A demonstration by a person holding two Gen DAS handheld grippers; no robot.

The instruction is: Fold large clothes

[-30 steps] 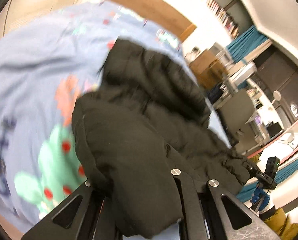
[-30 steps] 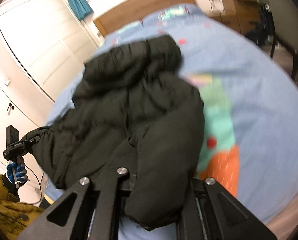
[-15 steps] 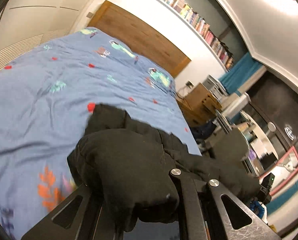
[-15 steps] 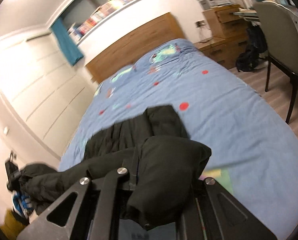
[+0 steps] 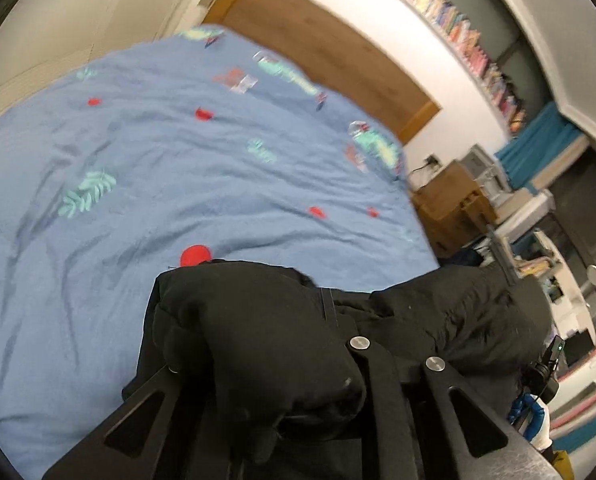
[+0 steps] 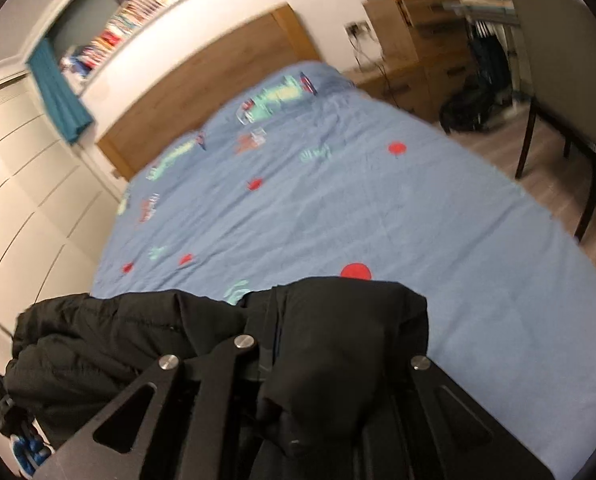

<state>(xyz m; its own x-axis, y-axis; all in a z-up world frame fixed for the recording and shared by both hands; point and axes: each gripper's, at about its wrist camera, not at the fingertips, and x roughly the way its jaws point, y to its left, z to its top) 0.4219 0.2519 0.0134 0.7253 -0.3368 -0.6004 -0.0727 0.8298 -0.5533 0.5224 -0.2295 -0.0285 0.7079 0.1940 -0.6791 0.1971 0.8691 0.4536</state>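
Observation:
A black puffer jacket (image 5: 258,336) is bunched between the fingers of my left gripper (image 5: 294,364), which is shut on it and holds it up over the near end of the blue bed (image 5: 178,168). The jacket stretches right towards the other gripper's handle (image 5: 545,368). In the right wrist view my right gripper (image 6: 321,360) is shut on another part of the same jacket (image 6: 337,344), which hangs left in a lifted band (image 6: 98,336). The fingertips of both grippers are hidden by the fabric.
The bed's blue printed cover (image 6: 357,208) has a wooden headboard (image 6: 206,84) at the far end. White wardrobe doors (image 6: 22,200) stand on the left. A chair (image 6: 557,80) and wooden drawers (image 6: 413,40) stand on the right. A bookshelf (image 5: 469,36) runs high along the wall.
Both grippers have lifted the jacket off the bed and pulled it towards the near end. The views have tilted up, so more bare bed cover and the headboard show.

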